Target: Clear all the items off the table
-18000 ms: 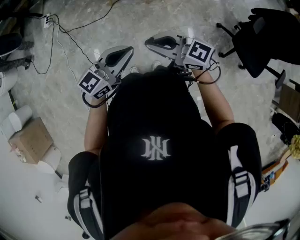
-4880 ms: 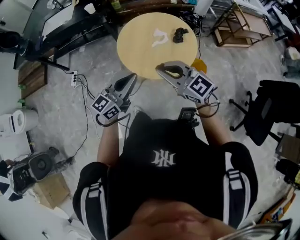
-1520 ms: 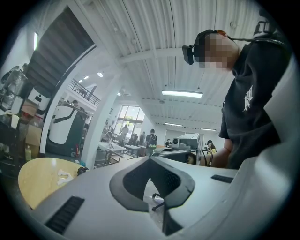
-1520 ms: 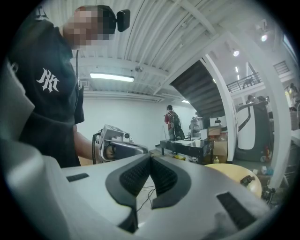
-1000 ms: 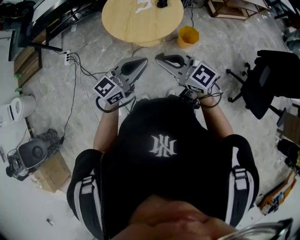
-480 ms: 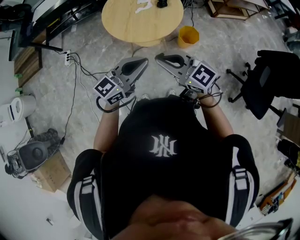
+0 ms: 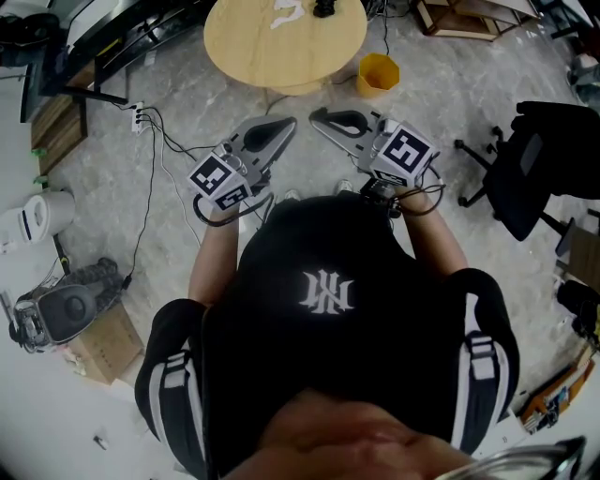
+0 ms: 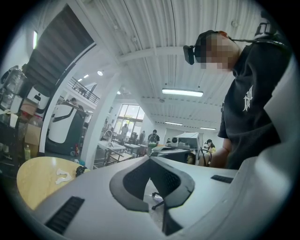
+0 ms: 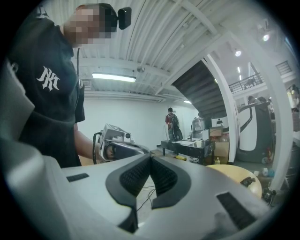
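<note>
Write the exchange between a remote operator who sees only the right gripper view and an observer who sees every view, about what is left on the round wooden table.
Operator: I can make out one small black item on the round light wooden table. Is anything else on it?
Observer: Yes. A white irregular item lies left of the black one in the head view, and the two do not touch.
Operator: What stands near the table?
Observer: A yellow bucket stands on the floor beside the table.
</note>
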Available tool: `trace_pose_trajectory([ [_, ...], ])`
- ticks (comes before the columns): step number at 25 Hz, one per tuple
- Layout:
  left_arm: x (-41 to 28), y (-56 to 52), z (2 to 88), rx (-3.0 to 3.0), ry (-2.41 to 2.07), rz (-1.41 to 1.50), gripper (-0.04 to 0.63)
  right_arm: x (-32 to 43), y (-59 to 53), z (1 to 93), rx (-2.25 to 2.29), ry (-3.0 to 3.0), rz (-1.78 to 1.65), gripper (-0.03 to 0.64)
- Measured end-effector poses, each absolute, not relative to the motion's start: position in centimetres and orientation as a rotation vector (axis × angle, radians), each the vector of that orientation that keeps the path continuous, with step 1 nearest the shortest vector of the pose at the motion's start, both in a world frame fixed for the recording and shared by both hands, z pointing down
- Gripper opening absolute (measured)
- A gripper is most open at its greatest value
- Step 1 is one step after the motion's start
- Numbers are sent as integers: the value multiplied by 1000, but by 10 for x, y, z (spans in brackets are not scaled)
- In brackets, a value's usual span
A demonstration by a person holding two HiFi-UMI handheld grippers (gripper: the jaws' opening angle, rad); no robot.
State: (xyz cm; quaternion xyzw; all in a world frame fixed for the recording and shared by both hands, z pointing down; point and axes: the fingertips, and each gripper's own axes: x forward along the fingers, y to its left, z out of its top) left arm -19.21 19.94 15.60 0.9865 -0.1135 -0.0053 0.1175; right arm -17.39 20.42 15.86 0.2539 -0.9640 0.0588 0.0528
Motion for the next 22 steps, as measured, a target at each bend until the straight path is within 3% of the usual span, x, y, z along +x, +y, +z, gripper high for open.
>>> trace_pose_trajectory([
  [9,-184,181,175,2797,-375,-16,12,-149,197,161,848,-2916,189,3],
  [22,-110,149,201,2755,-350,-5,12,-42,167,211,989,-2851,331,5],
])
